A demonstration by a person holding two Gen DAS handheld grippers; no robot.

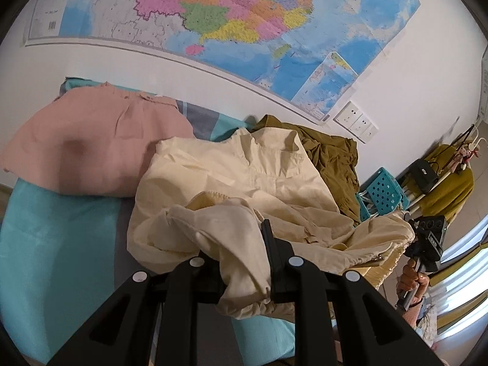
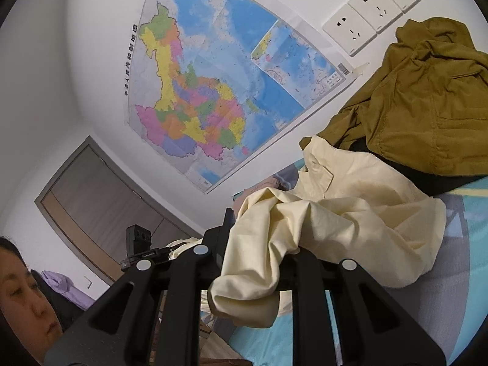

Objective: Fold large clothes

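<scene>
A cream garment (image 1: 244, 177) lies crumpled on the bed, collar toward the wall. My left gripper (image 1: 244, 253) is shut on a bunched edge of it; cloth drapes over the left finger, so only the right finger (image 1: 270, 241) shows. My right gripper (image 2: 259, 244) is shut on another bunch of the same cream garment (image 2: 350, 201), which hides its right finger. The right gripper also shows in the left wrist view (image 1: 427, 238), held at the garment's right end.
A pink garment (image 1: 91, 146) lies at the left of the teal bed sheet (image 1: 55, 244). An olive garment (image 2: 421, 91) is heaped by the wall under the sockets (image 2: 372, 9). A teal perforated stool (image 1: 381, 195) and a clothes rack (image 1: 442, 170) stand to the right. A map (image 1: 228, 15) covers the wall.
</scene>
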